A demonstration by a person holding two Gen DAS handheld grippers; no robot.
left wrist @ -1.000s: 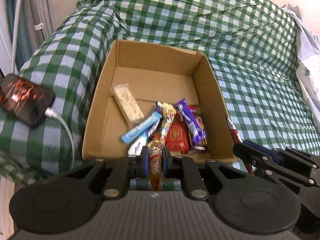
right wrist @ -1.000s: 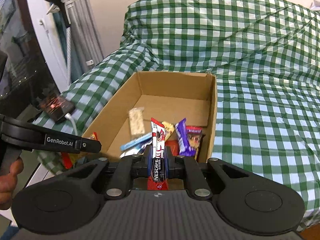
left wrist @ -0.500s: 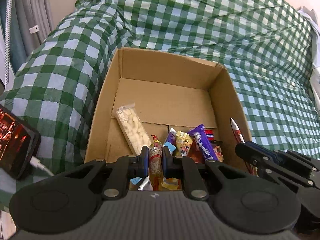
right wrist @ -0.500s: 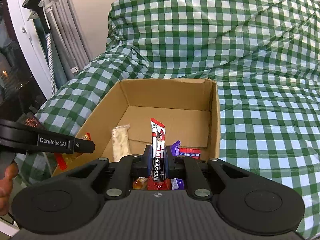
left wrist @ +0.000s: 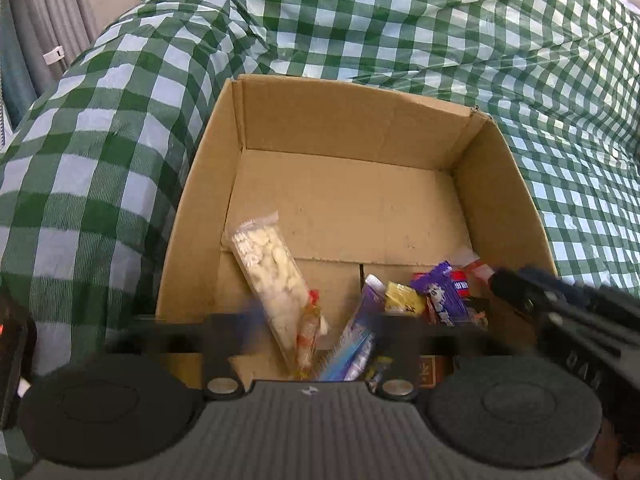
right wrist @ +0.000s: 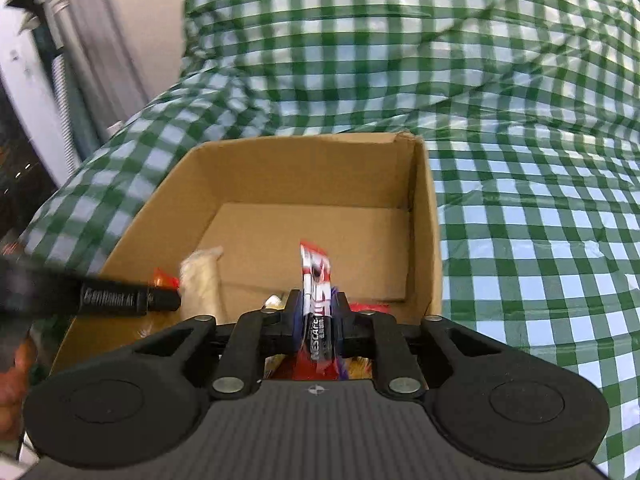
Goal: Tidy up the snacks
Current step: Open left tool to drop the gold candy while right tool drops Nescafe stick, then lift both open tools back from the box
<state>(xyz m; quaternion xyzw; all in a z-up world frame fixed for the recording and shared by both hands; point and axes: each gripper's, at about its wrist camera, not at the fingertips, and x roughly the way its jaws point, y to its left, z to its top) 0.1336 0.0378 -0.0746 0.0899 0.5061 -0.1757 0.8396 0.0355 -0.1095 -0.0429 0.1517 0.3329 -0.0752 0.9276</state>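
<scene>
An open cardboard box (left wrist: 352, 128) (right wrist: 300, 172) sits on a green checked cover and holds several snacks: a pale nut bar (left wrist: 268, 276), a blue packet (left wrist: 352, 344) and a purple bar (left wrist: 440, 296). My left gripper (left wrist: 316, 320) hangs over the box's near end. Its jaws are opening and stand wide, and a clear orange-red packet (left wrist: 308, 332) lies loose between them, touching neither. My right gripper (right wrist: 318, 308) is over the box's near right part. Its jaws are opening, with a red Nescafe stick (right wrist: 318, 280) still upright between them.
Green checked cloth (left wrist: 400, 20) surrounds the box on all sides. A phone with a lit screen (left wrist: 12, 344) lies at the far left. The right gripper's finger (left wrist: 560, 308) reaches in over the box's right wall. A hand (right wrist: 16, 360) holds the left gripper.
Both grippers moved forward and down over the box. The left jaws sprang from shut to wide open, freeing the orange-red packet. The right jaws have begun to part around the Nescafe stick.
</scene>
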